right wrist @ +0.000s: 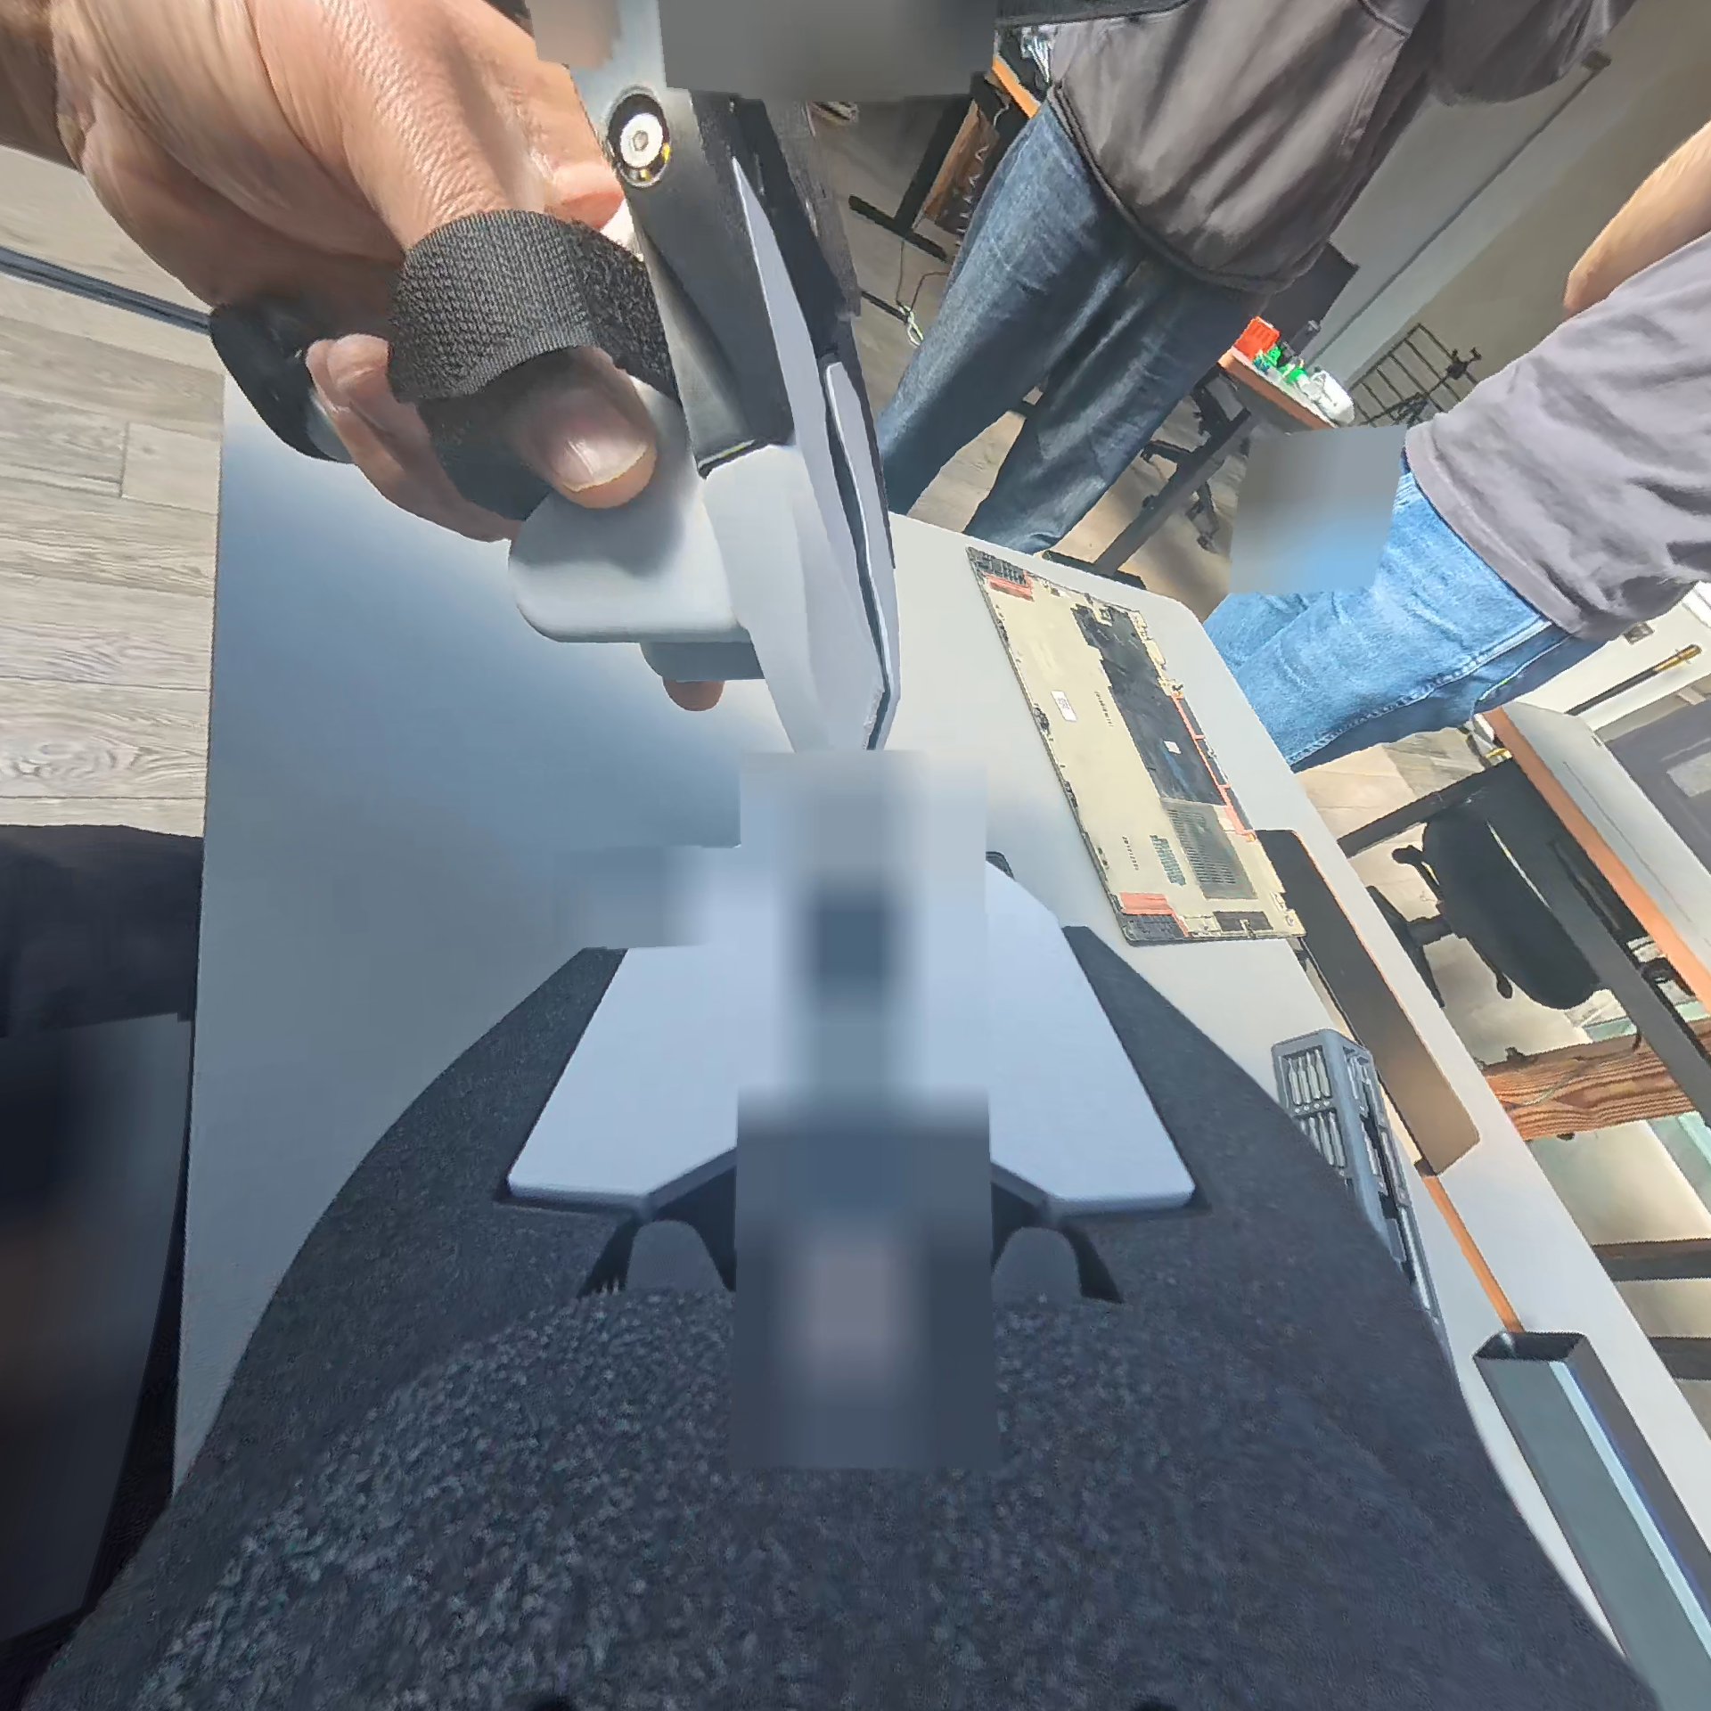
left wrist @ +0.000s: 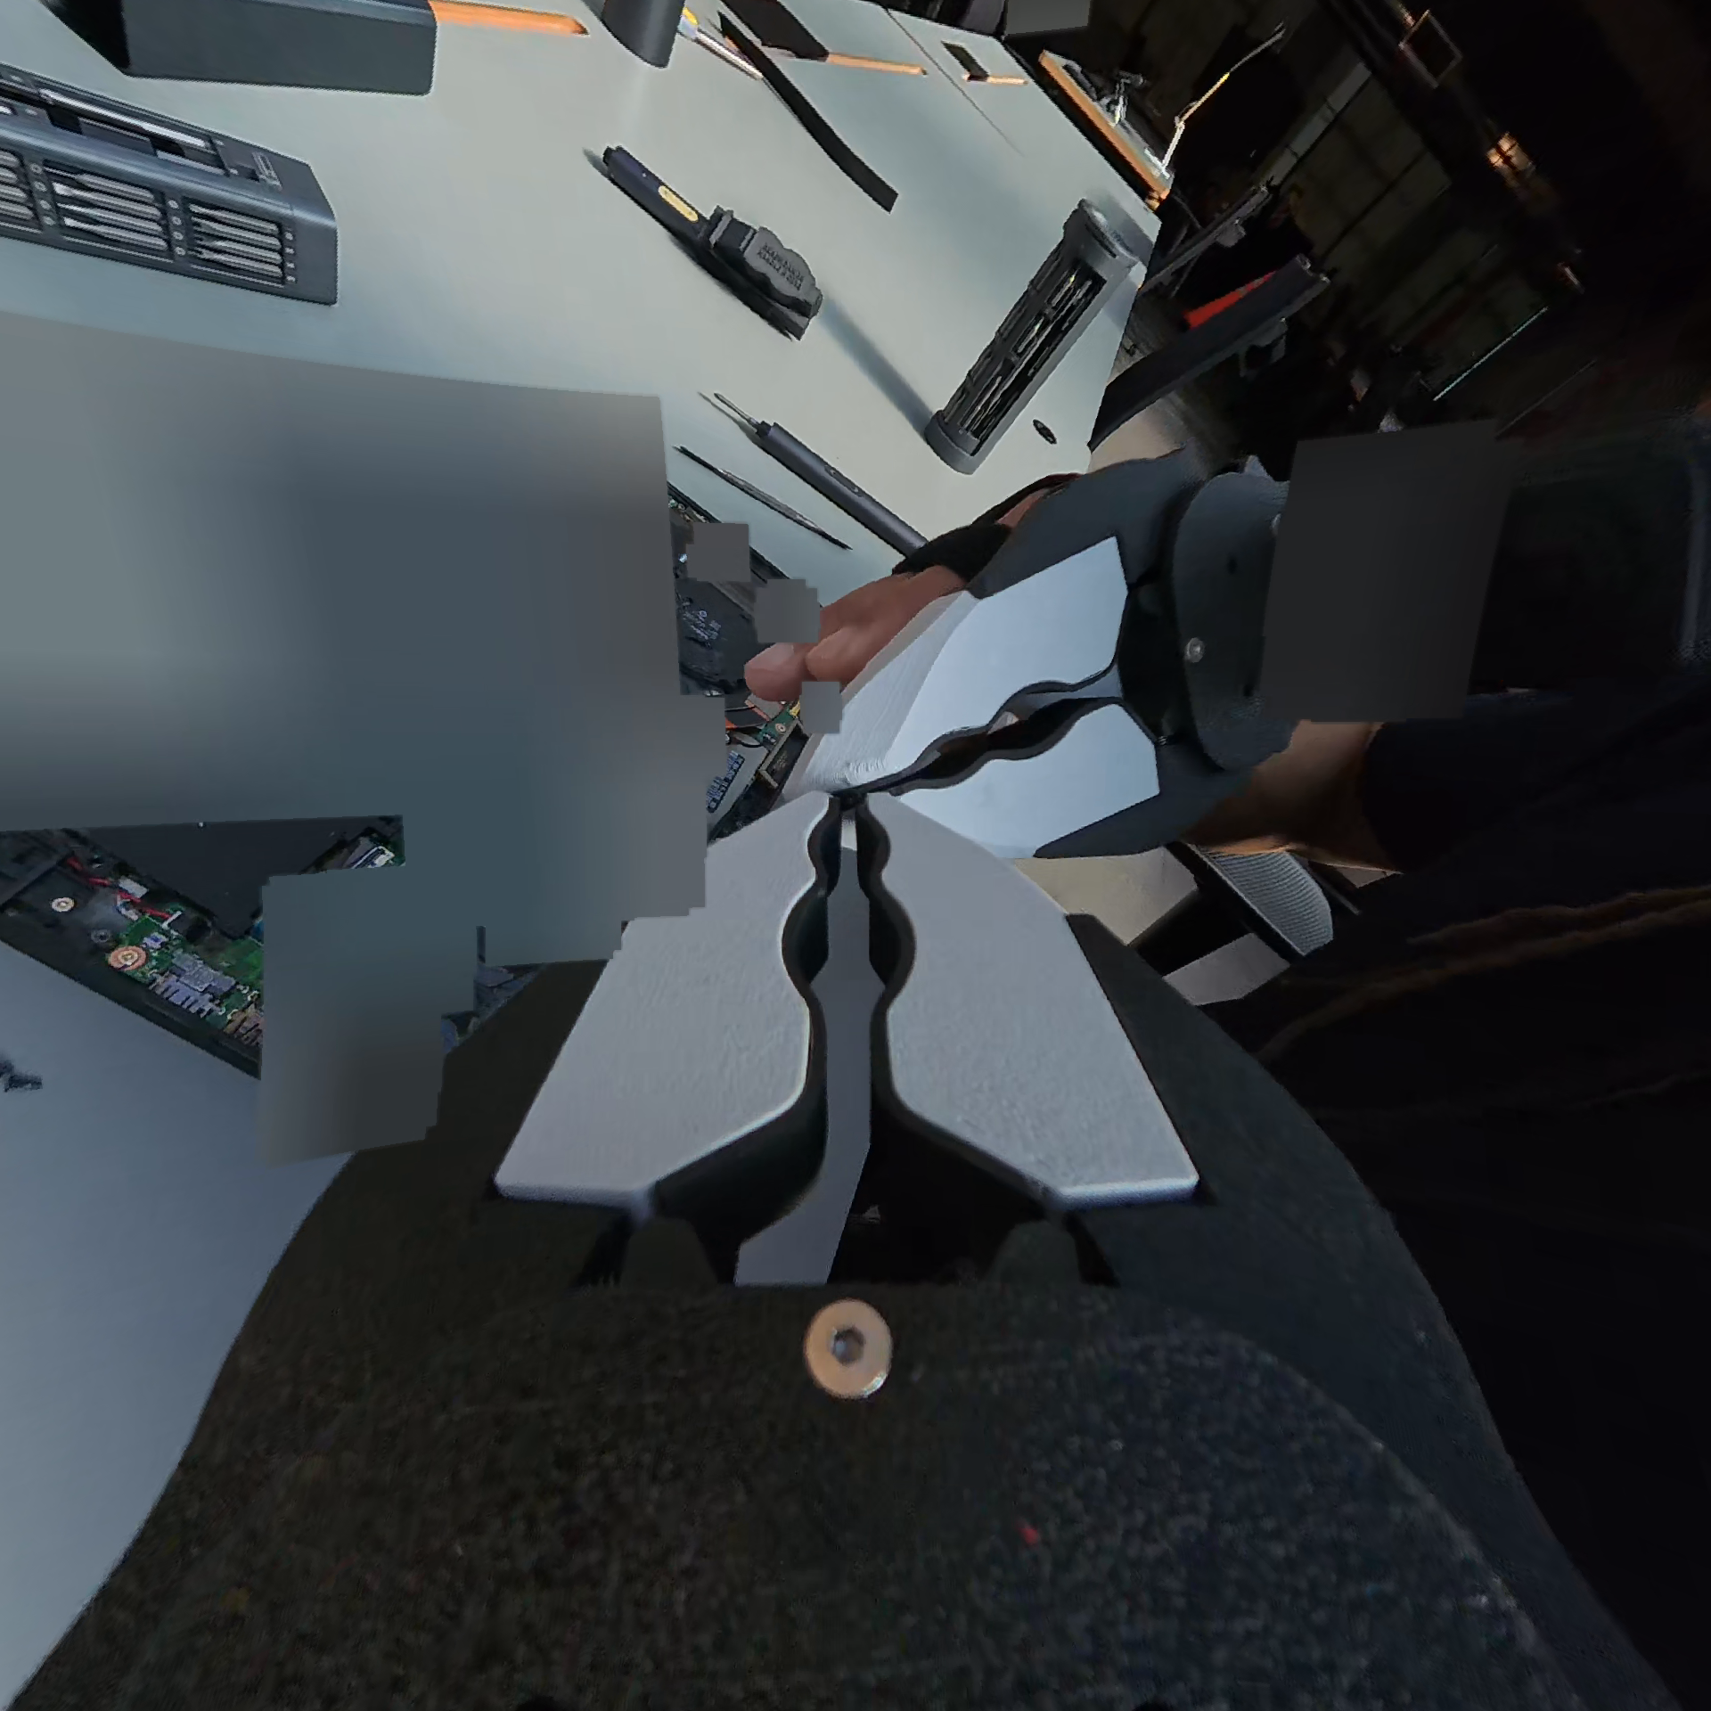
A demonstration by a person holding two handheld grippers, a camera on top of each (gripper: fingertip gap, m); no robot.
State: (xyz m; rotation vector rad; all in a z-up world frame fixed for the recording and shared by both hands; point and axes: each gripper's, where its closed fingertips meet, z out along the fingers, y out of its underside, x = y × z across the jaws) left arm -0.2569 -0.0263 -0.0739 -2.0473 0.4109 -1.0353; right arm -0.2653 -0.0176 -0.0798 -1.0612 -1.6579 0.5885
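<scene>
My left gripper point(left wrist: 844, 819) has its grey fingers point(left wrist: 685, 1000) drawn together with only a thin slit between them, and nothing shows in its grip. My right gripper point(left wrist: 856, 792) comes in from the right, also shut, and its tip meets the left gripper's tip. Both hover over an opened laptop point(left wrist: 139, 944) with its circuit board bare, mostly under a blur patch. In the right wrist view the left gripper point(right wrist: 870, 736) points down, held by a hand point(right wrist: 305, 157) with a black strap. My right fingers point(right wrist: 639, 1065) show there, but the tips are under a blur patch.
On the grey table point(left wrist: 509, 278) lie a bit case point(left wrist: 167, 194), a black tool point(left wrist: 731, 241), a pen-shaped screwdriver point(left wrist: 833, 481) and a cylindrical bit holder point(left wrist: 1037, 343). The laptop's bottom cover point(right wrist: 1139, 741) lies inside up. A second bit case point(right wrist: 1333, 1111) is beside it. People point(right wrist: 1065, 305) stand beyond the table.
</scene>
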